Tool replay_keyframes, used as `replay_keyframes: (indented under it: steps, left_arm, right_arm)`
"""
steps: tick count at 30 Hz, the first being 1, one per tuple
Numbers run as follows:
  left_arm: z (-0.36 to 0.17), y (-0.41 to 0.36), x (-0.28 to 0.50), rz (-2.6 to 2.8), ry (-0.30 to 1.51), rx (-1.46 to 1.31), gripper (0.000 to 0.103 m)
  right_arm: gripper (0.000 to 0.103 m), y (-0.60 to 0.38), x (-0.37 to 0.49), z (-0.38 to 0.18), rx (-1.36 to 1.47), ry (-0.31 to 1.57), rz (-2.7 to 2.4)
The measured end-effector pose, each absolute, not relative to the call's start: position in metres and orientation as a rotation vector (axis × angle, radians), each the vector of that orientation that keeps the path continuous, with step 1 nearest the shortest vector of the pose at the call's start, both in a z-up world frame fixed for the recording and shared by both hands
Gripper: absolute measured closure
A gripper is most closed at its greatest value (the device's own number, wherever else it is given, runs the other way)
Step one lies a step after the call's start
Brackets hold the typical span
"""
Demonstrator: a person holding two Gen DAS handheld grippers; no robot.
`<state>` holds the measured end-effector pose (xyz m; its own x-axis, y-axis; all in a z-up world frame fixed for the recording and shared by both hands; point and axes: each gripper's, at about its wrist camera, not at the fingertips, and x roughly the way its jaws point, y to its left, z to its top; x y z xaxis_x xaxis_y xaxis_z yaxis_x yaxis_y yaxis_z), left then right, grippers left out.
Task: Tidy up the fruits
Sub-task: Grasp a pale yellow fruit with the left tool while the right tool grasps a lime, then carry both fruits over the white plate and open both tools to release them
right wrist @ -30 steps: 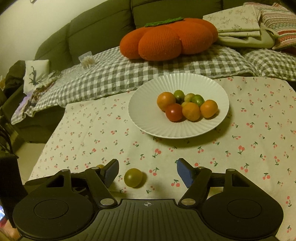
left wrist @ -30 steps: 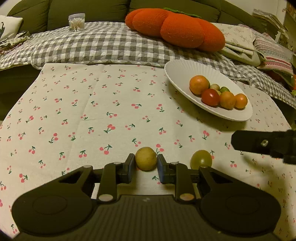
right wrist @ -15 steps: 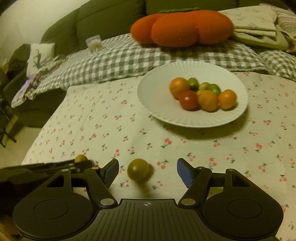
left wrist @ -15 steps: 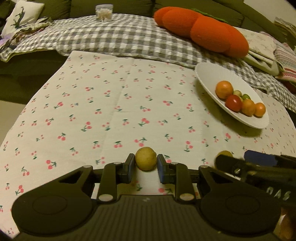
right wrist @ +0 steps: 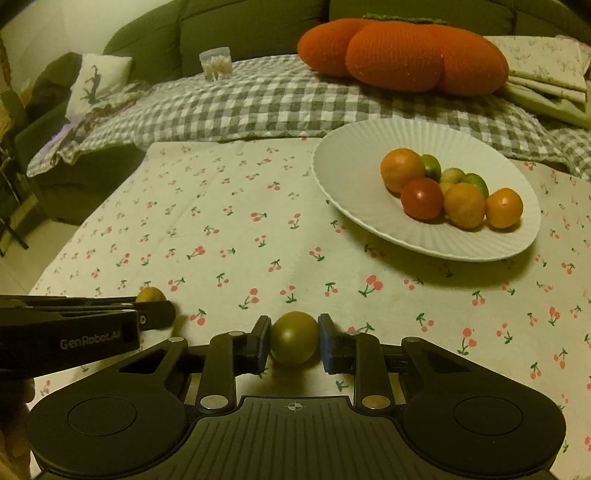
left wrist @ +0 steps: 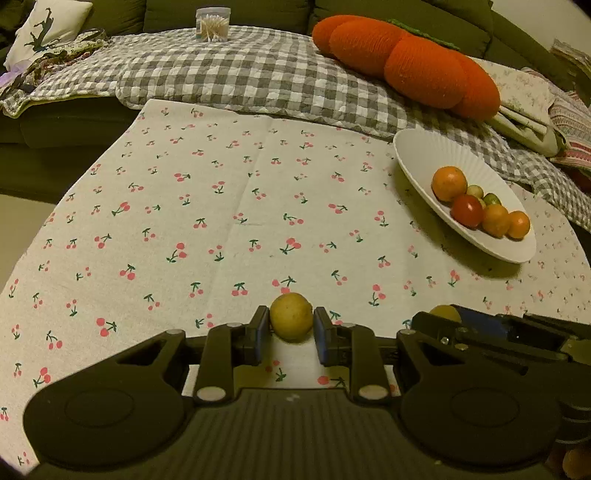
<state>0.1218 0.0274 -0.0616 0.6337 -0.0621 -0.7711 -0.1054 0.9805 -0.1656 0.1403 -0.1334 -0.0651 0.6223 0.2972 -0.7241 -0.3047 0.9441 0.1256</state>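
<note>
My left gripper (left wrist: 291,338) is shut on a small yellow fruit (left wrist: 291,320) and holds it just above the cherry-print tablecloth (left wrist: 221,221). My right gripper (right wrist: 293,341) is shut on an olive-green fruit (right wrist: 294,342) low over the cloth. The two grippers are side by side: the right one shows in the left wrist view (left wrist: 480,332), the left one in the right wrist view (right wrist: 74,325) with the yellow fruit (right wrist: 150,294) at its tip. A white ribbed plate (right wrist: 354,177) at the right holds several orange, red and green fruits (right wrist: 423,198).
A grey checked blanket (left wrist: 240,74) covers the sofa behind the table, with an orange pumpkin cushion (left wrist: 406,62) and a clear jar of cotton swabs (left wrist: 212,24) on it. Folded cloths (right wrist: 546,81) lie at the far right. The table's left edge drops to the floor.
My right gripper has closed on the olive-green fruit, which lay loose between its open fingers before. My left gripper still holds the yellow fruit, and both grippers have drawn closer together.
</note>
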Motion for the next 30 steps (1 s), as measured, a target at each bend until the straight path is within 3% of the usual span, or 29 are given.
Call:
replay_keyframes:
  steps: [30]
  left_arm:
    - [-0.017, -0.001, 0.122, -0.080, 0.760, -0.223, 0.079]
  right_arm:
    - [0.078, -0.181, 0.123, 0.005, 0.138, 0.679, 0.349]
